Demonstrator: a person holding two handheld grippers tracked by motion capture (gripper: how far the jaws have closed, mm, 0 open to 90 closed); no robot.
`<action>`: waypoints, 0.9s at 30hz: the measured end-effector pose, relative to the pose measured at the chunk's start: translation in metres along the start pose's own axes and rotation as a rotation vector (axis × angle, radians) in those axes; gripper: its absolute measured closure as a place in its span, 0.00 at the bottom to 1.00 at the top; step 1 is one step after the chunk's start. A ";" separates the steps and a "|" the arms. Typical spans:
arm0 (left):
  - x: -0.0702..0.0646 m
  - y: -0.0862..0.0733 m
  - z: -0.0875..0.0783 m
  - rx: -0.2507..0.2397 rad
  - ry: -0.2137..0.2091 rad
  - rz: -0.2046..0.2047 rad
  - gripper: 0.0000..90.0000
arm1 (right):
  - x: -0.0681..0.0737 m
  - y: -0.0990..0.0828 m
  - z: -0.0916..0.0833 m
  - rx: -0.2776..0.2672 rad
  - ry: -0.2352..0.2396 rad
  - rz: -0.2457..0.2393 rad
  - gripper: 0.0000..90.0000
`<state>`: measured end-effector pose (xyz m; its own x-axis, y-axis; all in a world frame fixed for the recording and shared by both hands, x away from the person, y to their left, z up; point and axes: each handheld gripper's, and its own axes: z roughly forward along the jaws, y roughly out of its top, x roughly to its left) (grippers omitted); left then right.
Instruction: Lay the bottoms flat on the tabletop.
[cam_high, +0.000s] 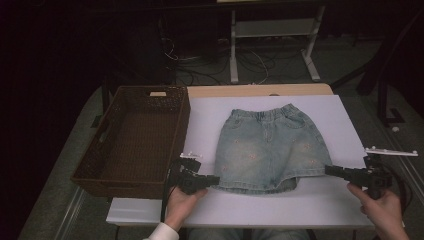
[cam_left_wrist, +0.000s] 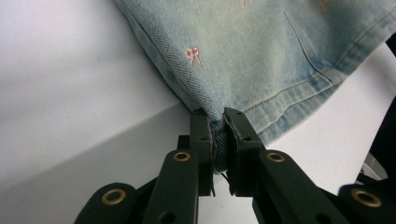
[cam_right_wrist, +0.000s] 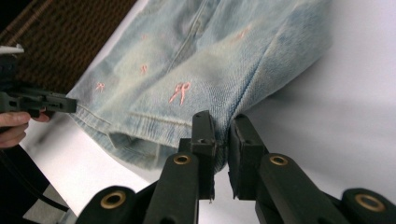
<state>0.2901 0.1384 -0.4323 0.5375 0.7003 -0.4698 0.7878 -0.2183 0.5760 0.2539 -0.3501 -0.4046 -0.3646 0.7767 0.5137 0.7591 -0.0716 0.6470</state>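
From the high view, you had the pale blue denim shorts with pink embroidered bows (cam_high: 267, 150) lying flat on the white table top (cam_high: 340, 200), waistband at the far side, hem near you. The dark brown woven basket (cam_high: 135, 140) sat just left of them. Your left gripper (cam_high: 212, 180) was at the near left hem corner; your right gripper (cam_high: 330, 170) pointed at the near right corner, and whether it touched the cloth could not be told from up there. To fold well, you needed both corners taken equally and lifted together, hem taut between them.

In the left gripper view, the jaws were clamped on the hem corner, a fold of denim (cam_left_wrist: 219, 140) pinched between the pads. That bite looked deep enough; no deeper was needed.

In the right gripper view, the jaws stood nearly together at the side edge of the shorts (cam_right_wrist: 187, 74); whether cloth was caught between them I cannot tell. You should have checked that before raising.

No brand, label or writing could be read anywhere.
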 end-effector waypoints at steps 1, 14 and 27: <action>0.000 0.000 -0.002 -0.014 -0.003 -0.004 0.91 | 0.000 0.000 -0.002 -0.011 0.002 0.004 0.90; -0.002 -0.002 -0.026 -0.116 -0.028 -0.030 0.92 | -0.008 0.005 -0.025 -0.096 -0.006 0.054 0.90; -0.013 -0.006 -0.043 -0.165 -0.059 -0.009 0.92 | -0.001 0.007 -0.037 -0.109 0.013 0.073 0.90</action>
<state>0.2655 0.1595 -0.4004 0.5510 0.6596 -0.5113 0.7351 -0.0937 0.6714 0.2399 -0.3751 -0.3796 -0.3180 0.7585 0.5688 0.7209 -0.1962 0.6647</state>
